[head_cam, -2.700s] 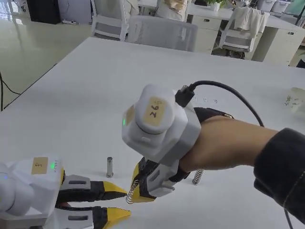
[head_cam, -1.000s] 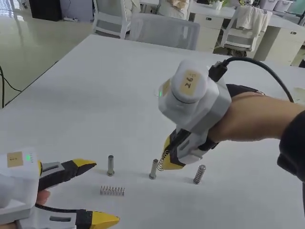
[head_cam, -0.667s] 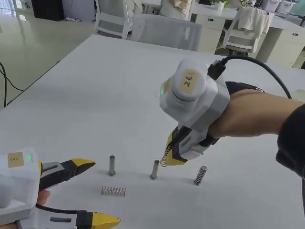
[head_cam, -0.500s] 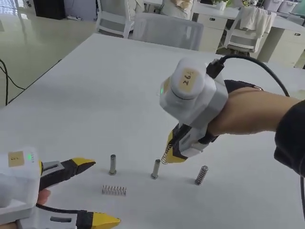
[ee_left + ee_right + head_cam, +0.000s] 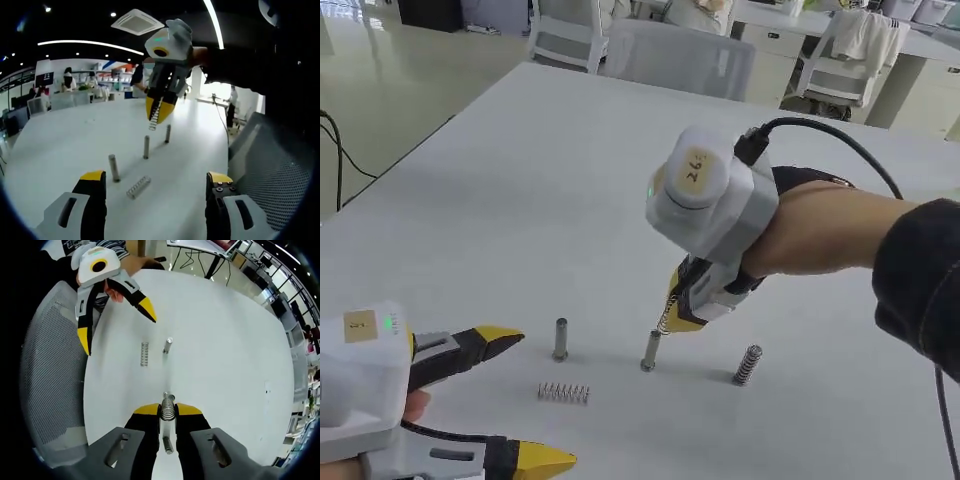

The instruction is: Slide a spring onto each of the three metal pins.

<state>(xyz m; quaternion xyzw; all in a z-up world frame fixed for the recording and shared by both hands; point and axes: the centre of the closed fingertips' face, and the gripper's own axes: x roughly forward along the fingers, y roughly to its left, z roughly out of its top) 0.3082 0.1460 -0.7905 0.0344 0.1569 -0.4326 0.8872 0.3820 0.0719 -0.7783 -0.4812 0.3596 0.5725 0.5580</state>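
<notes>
- Right now, your right gripper [image 5: 682, 314] was clamped on a spring [image 5: 665, 318], which slanted down out of its yellow tips.
- The spring's lower end sat right at the top of the middle pin [image 5: 650, 350]. I could not tell whether the coil touched the pin or had started over it.
- In the right gripper view that pin was mostly hidden behind the held spring [image 5: 169, 407].
- Your left gripper [image 5: 532, 398] had its jaws spread wide with nothing between them, toward the table [image 5: 570, 180] edge nearest you. Its body was cut off at the corner of the head view.
- A loose spring [image 5: 564, 392] lay flat on the table, between the left gripper and the row of pins.
- The left pin [image 5: 560, 338] stood bare and upright, just beyond the loose spring.
- The right pin [image 5: 748, 364] was wrapped in its own coil, so little of its metal could be made out.
- In the left gripper view all three pins stood in a row beyond the loose spring [image 5: 138, 186].
</notes>
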